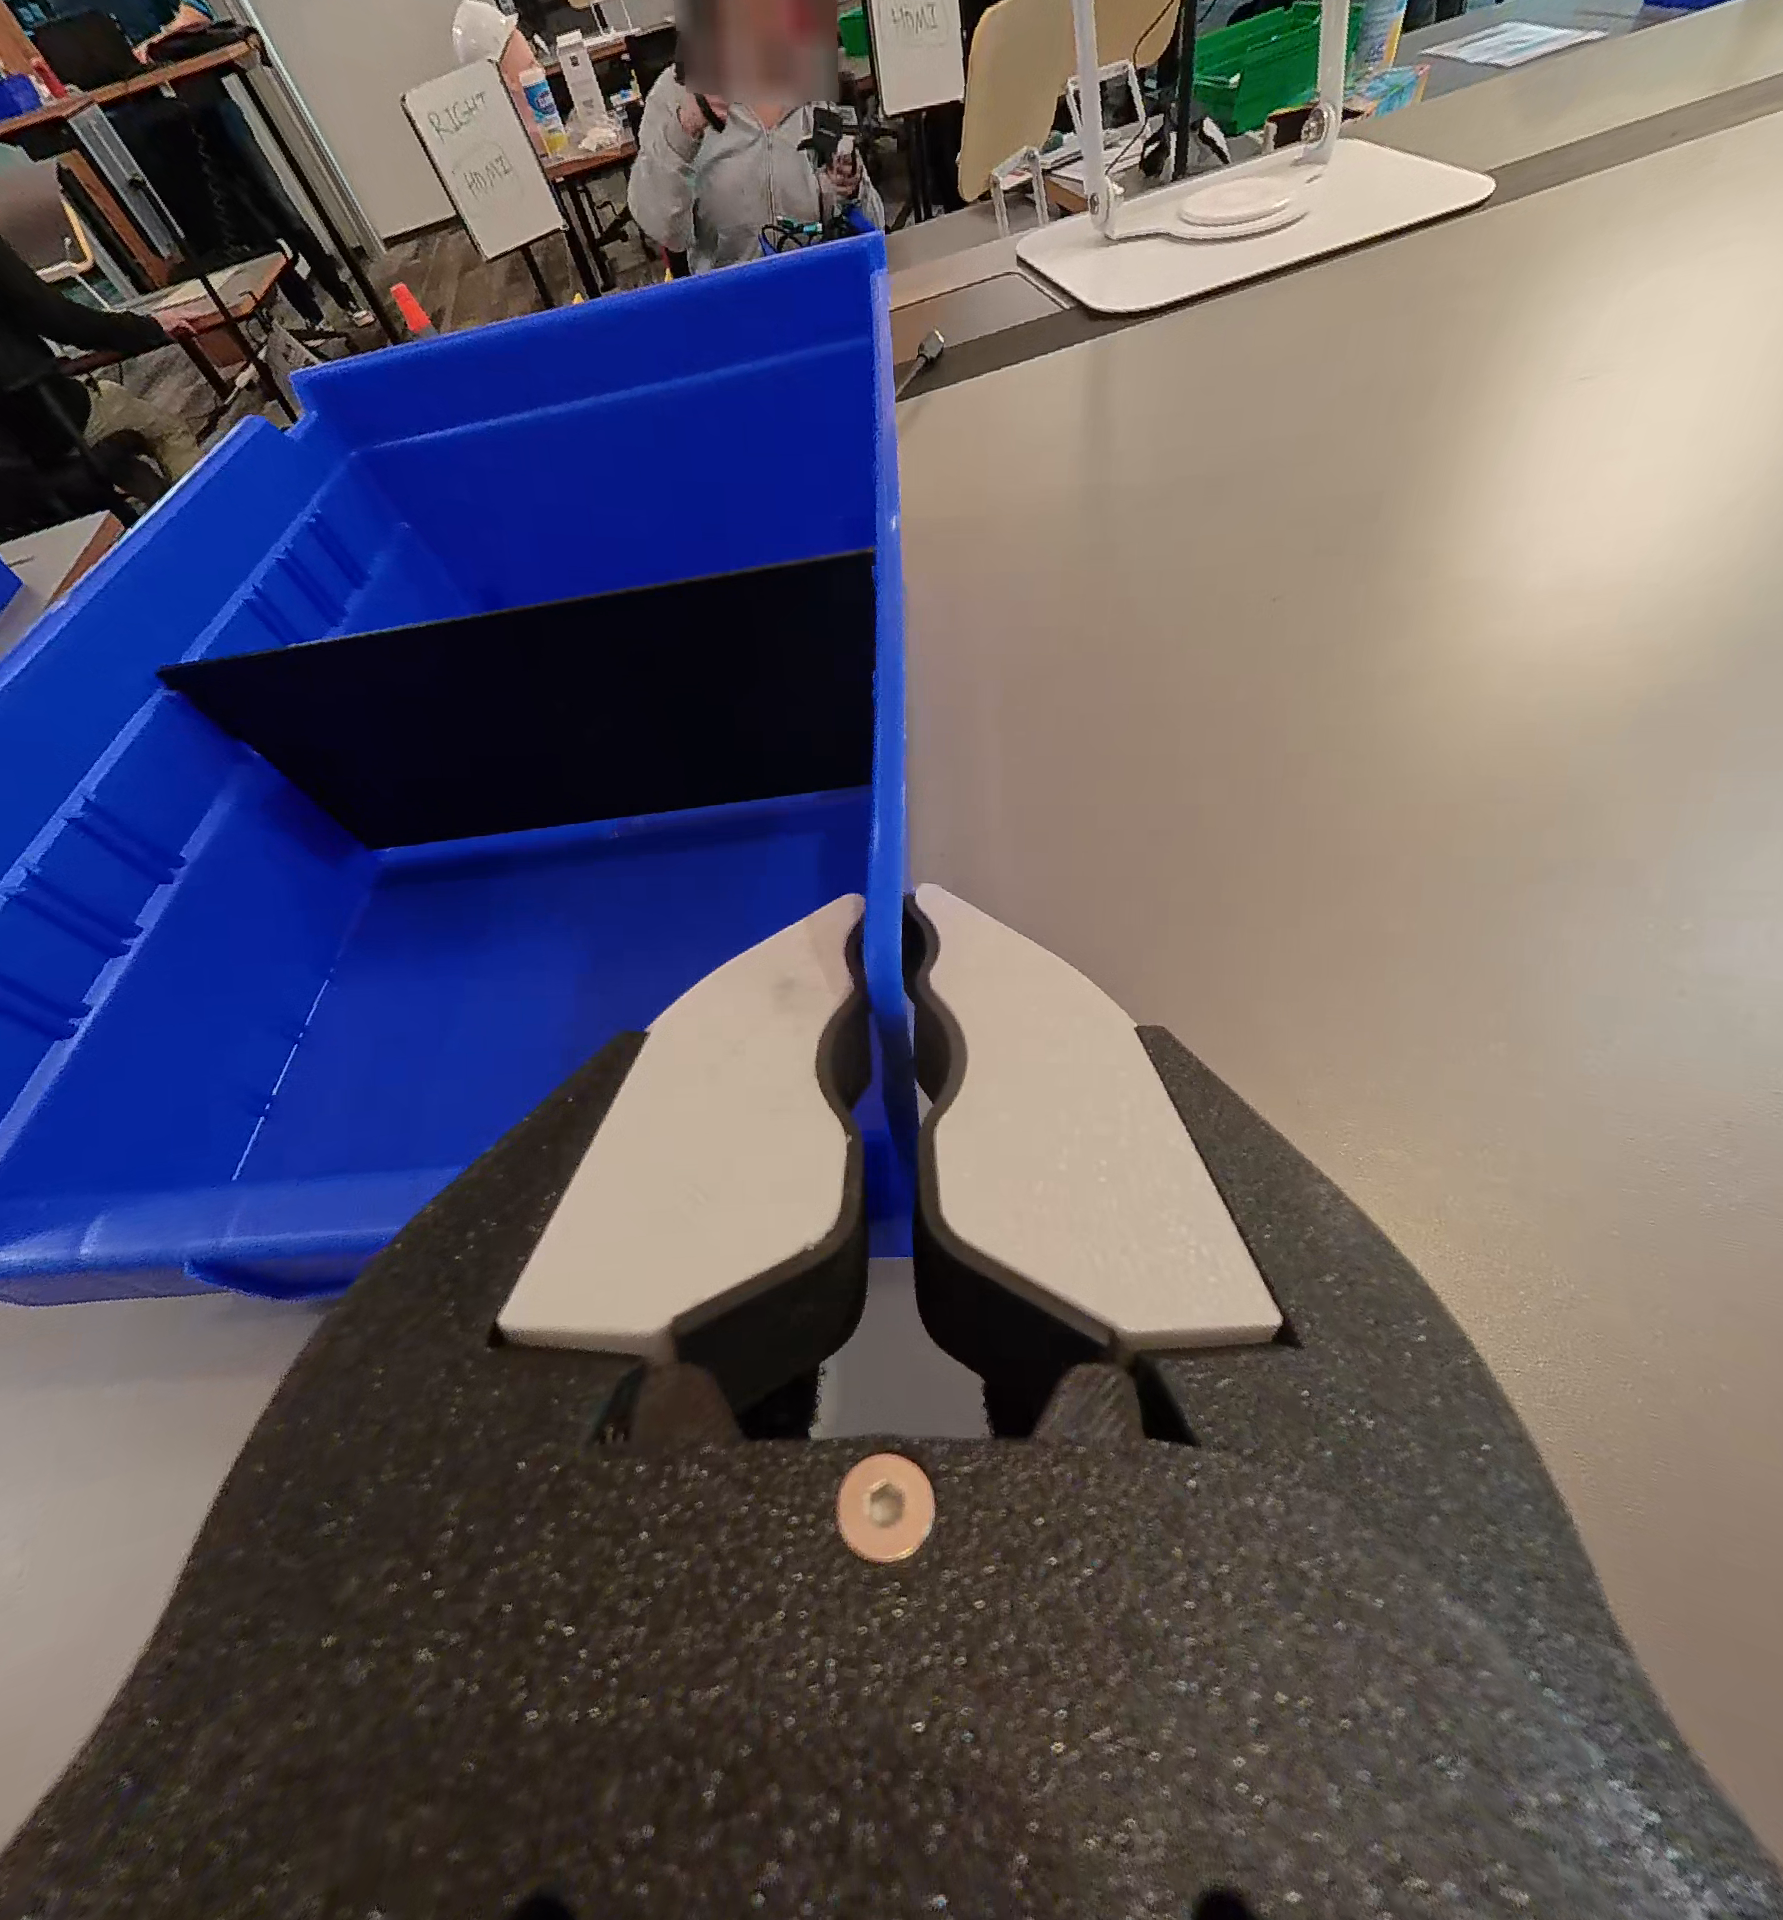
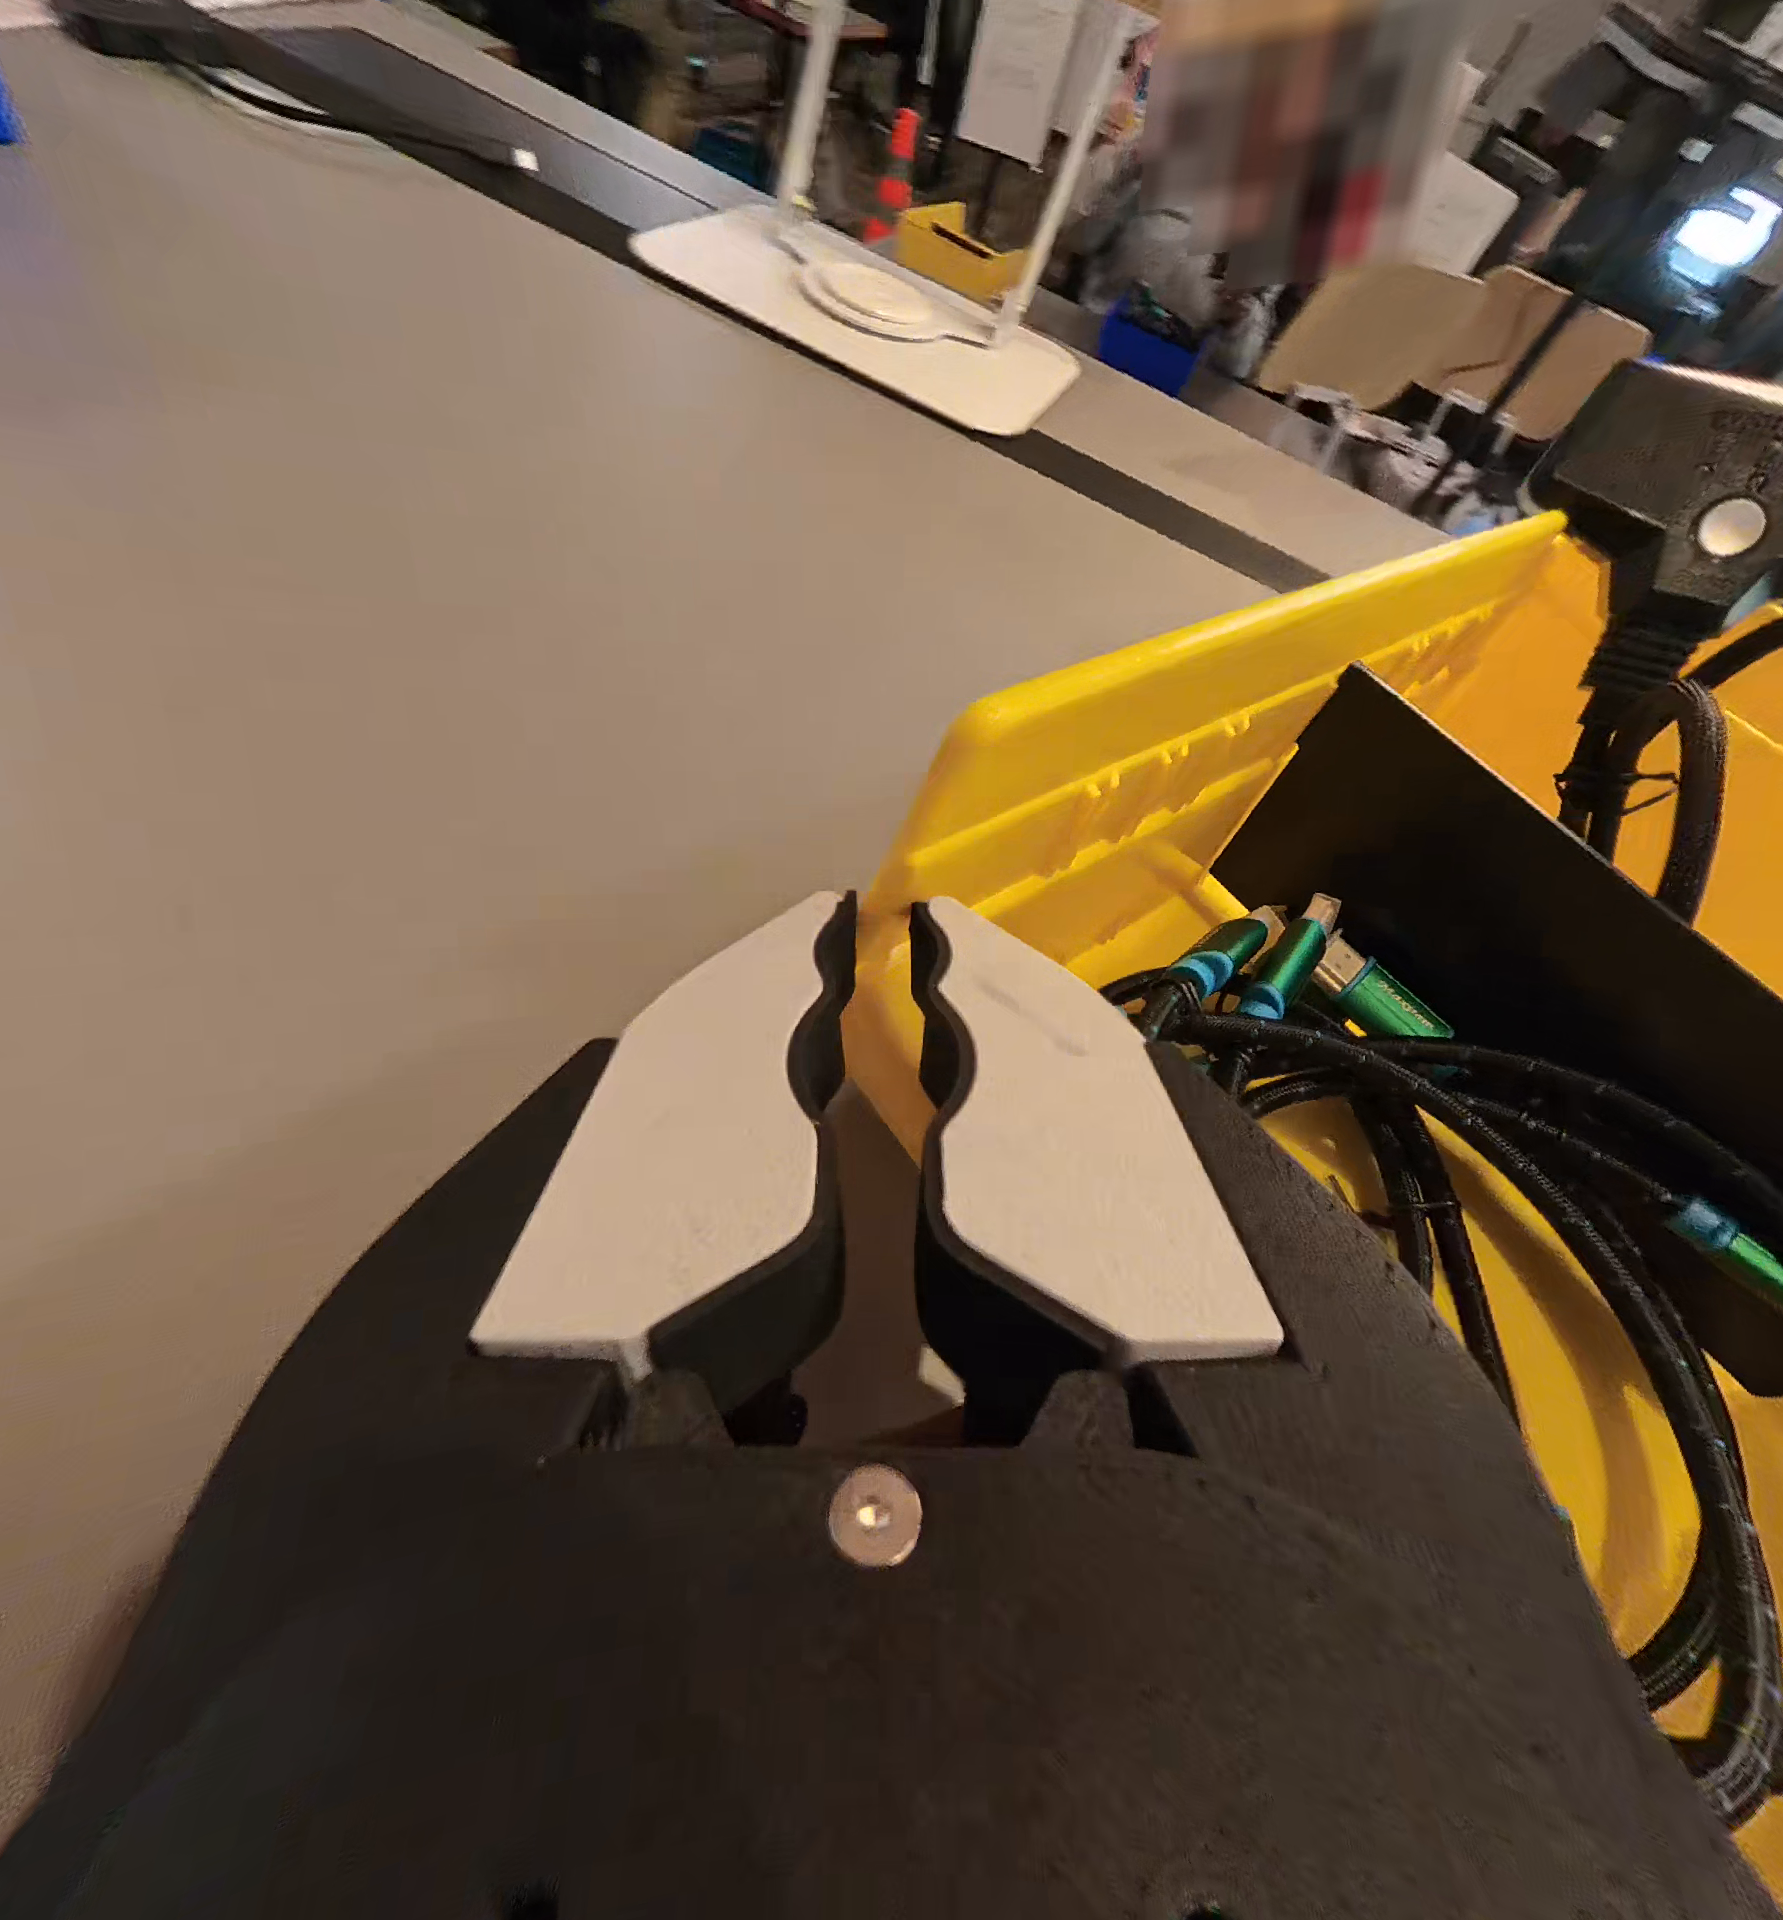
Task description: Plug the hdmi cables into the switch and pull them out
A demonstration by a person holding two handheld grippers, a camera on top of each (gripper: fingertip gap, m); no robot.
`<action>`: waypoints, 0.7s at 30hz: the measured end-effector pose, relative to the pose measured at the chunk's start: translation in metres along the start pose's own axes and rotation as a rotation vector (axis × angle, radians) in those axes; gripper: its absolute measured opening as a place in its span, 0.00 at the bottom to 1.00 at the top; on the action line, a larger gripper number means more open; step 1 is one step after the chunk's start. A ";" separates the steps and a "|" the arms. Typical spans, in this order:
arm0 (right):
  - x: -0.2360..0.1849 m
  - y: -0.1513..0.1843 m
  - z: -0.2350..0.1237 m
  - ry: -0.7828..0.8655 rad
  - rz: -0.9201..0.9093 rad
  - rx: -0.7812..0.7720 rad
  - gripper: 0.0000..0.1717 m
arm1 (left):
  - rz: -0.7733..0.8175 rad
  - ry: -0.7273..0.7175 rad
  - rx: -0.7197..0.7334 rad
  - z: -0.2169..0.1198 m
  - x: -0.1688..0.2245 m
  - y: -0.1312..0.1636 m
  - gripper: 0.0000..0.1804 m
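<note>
Here, each gripper is clamped on the wall of a plastic bin on a grey table.

Left gripper: the left gripper (image 1: 889, 914) pinches the right-hand wall of the blue bin (image 1: 554, 468); both pads press on the thin blue edge, which runs straight away from between the fingertips toward the far end.
Blue bin: it lies to the left of and beyond the gripper, resting on the table (image 1: 1386, 727), with its near compartment bare.
Blue bin divider: a black divider (image 1: 554, 696) stands upright across the bin, beyond the fingertips, touching the gripped wall.
Right gripper: the right gripper (image 2: 882, 920) is closed on the near left corner of the yellow bin (image 2: 1178, 707); the yellow wall sits between the fingers, and the pads appear to press on it.
Yellow bin: it stretches right and away from the fingertips, tilted in the view.
Cables: black braided cables (image 2: 1489, 1122) with green connector ends (image 2: 1292, 966) lie in the near compartment, just right of the gripper.
Yellow bin divider: a black panel (image 2: 1541, 904) stands just beyond the cables.
Far side: a white stand base (image 1: 1251, 223) sits at the far edge of the table, well apart from both bins.
</note>
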State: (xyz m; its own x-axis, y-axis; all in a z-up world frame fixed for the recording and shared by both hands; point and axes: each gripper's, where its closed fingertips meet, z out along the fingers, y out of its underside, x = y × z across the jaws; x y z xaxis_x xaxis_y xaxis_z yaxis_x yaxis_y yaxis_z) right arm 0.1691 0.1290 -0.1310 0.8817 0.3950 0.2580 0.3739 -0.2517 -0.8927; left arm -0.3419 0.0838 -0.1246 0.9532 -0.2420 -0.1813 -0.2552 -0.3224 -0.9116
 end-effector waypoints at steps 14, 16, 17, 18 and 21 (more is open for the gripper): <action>-0.019 0.026 -0.075 -0.294 -0.095 0.009 0.03 | 0.078 0.378 0.049 -0.030 0.047 0.003 0.02; 0.001 0.035 -0.084 -0.243 -0.070 -0.019 0.02 | 0.061 0.455 0.049 -0.042 0.050 0.006 0.02; 0.007 0.037 -0.087 -0.229 -0.061 -0.024 0.03 | 0.056 0.490 0.049 -0.047 0.051 0.008 0.02; 0.011 0.037 -0.089 -0.219 -0.057 -0.021 0.03 | 0.052 0.533 0.043 -0.053 0.053 0.011 0.02; 0.018 0.021 -0.093 -0.189 -0.007 0.064 0.05 | 0.068 0.658 0.025 -0.071 0.057 0.018 0.02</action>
State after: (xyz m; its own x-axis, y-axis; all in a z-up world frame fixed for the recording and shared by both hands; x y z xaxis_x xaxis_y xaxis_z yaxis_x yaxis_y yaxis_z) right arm 0.2195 0.0489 -0.1105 0.8072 0.5568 0.1960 0.3558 -0.1939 -0.9142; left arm -0.3041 -0.0007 -0.1249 0.6352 -0.7722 0.0170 -0.3002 -0.2672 -0.9157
